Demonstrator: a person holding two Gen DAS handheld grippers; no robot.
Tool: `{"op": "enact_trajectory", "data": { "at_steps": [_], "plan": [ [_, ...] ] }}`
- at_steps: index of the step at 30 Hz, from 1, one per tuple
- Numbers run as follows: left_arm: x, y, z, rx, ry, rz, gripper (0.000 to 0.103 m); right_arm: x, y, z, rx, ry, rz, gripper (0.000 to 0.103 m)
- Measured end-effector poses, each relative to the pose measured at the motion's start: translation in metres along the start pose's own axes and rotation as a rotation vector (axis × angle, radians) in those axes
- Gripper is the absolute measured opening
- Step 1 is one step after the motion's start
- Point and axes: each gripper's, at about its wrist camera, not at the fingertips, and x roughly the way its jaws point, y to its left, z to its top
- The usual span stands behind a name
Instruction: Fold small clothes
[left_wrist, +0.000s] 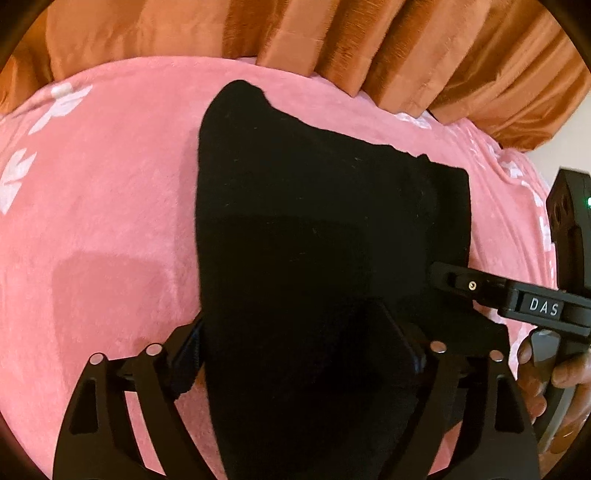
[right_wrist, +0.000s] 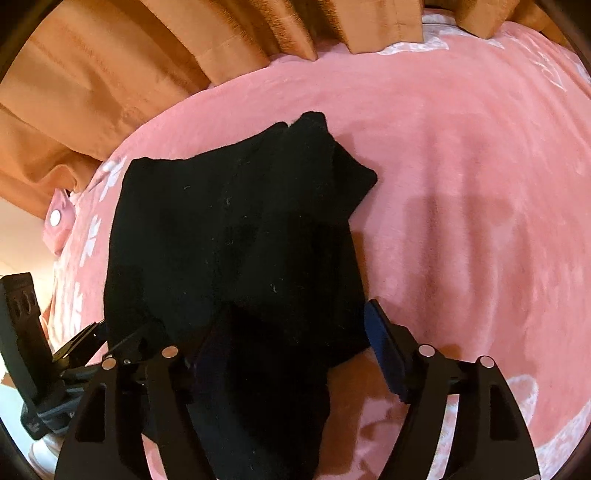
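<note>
A black garment lies spread on a pink fleece blanket with white flower prints, orange curtains hanging behind, as a person works 2 handheld grippers along its near edge to fold it.

On the left, the left gripper sits low over the blanket with its fingers set wide, the near hem of the garment running up between them and hiding the right finger's pad; the cloth appears draped between the jaws rather than pinched. The placement suggests a grab at one near corner so the edge can be carried over evenly.

On the right, the right gripper mirrors that pose at the other near corner, pointing forward and down, its fingers likewise spread with a blue pad showing on the right finger and fabric bunched between. In the left wrist view it reaches in from the side, the person's hand wrapped round its handle. Neither tool looks clamped yet.
</note>
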Motion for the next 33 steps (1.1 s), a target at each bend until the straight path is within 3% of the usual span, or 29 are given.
{"op": "enact_trajectory", "data": {
  "at_steps": [5,7,8,9,11,12,13,15,20,23,26,29,31,33],
  "plan": [
    [0.0,-0.001,-0.001,0.022,-0.007,0.009,0.083,0.008,0.007,0.007,-0.019,-0.003,-0.02,0.076],
    [0.0,-0.001,0.0,0.026,-0.008,0.013,0.079,0.01,0.009,0.009,-0.038,-0.005,-0.026,0.072],
    [-0.001,-0.001,0.0,0.03,-0.012,0.014,0.076,0.01,0.011,0.009,-0.05,-0.007,-0.017,0.062],
    [-0.003,-0.001,0.0,0.031,-0.019,0.005,0.067,0.01,0.013,0.011,-0.052,-0.004,0.015,0.047],
    [-0.007,-0.001,0.003,0.032,-0.023,-0.012,0.052,0.009,0.017,0.012,-0.048,-0.002,0.034,0.035],
    [-0.011,0.001,0.006,0.031,-0.024,-0.032,0.037,0.008,0.021,0.013,-0.058,-0.005,0.03,0.028],
    [-0.015,0.003,0.01,0.026,-0.021,-0.057,0.028,0.005,0.024,0.014,-0.062,-0.012,0.027,0.024],
    [-0.027,0.009,0.018,-0.003,-0.018,-0.112,0.024,-0.005,0.033,0.018,-0.064,-0.042,0.026,0.02],
    [-0.08,0.022,0.039,-0.02,-0.11,-0.166,0.022,-0.057,0.07,0.026,-0.114,-0.197,0.099,0.018],
    [-0.128,0.034,0.05,0.004,-0.2,-0.194,0.022,-0.093,0.094,0.027,-0.142,-0.303,0.171,0.018],
    [-0.164,0.049,0.05,0.046,-0.274,-0.192,0.023,-0.106,0.115,0.028,-0.167,-0.355,0.241,0.018],
    [-0.173,0.073,0.043,0.059,-0.299,-0.148,0.023,-0.097,0.13,0.033,-0.194,-0.35,0.287,0.018],
    [-0.152,0.101,0.043,0.003,-0.242,-0.104,0.026,-0.061,0.14,0.041,-0.184,-0.292,0.294,0.02],
    [-0.118,0.126,0.04,-0.031,-0.166,-0.024,0.034,-0.004,0.144,0.048,-0.185,-0.181,0.173,0.029]
  ]
}}
